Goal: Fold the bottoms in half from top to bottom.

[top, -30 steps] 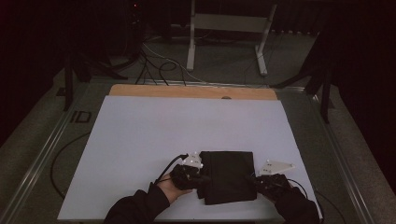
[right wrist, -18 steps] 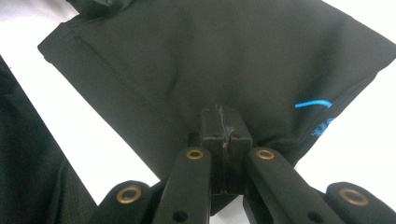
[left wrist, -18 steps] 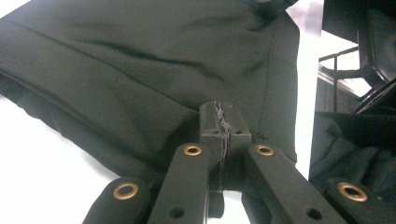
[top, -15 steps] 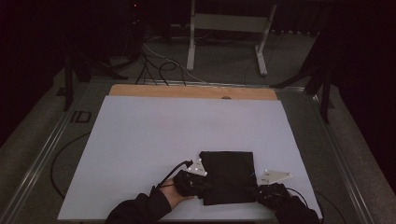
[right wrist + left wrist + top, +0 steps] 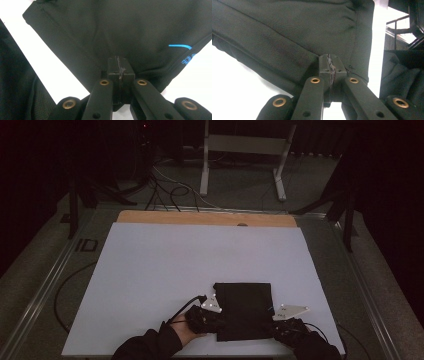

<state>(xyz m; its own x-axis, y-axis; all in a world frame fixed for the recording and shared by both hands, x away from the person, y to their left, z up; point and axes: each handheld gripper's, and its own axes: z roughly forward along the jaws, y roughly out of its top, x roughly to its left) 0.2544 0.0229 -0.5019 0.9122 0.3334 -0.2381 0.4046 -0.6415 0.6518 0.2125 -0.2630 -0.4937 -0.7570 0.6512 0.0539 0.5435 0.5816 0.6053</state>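
White table, folded cloth near edge

Folded garment on table near edge, between left gripper and right gripper

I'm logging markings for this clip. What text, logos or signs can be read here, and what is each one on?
"ID": dark letters on the grey table frame, left of the white mat.
Blue swoosh and blue lettering on the black garment, near its edge: cut off and sideways, perhaps "10" or "IO", not readable for sure.
Nothing else legible.
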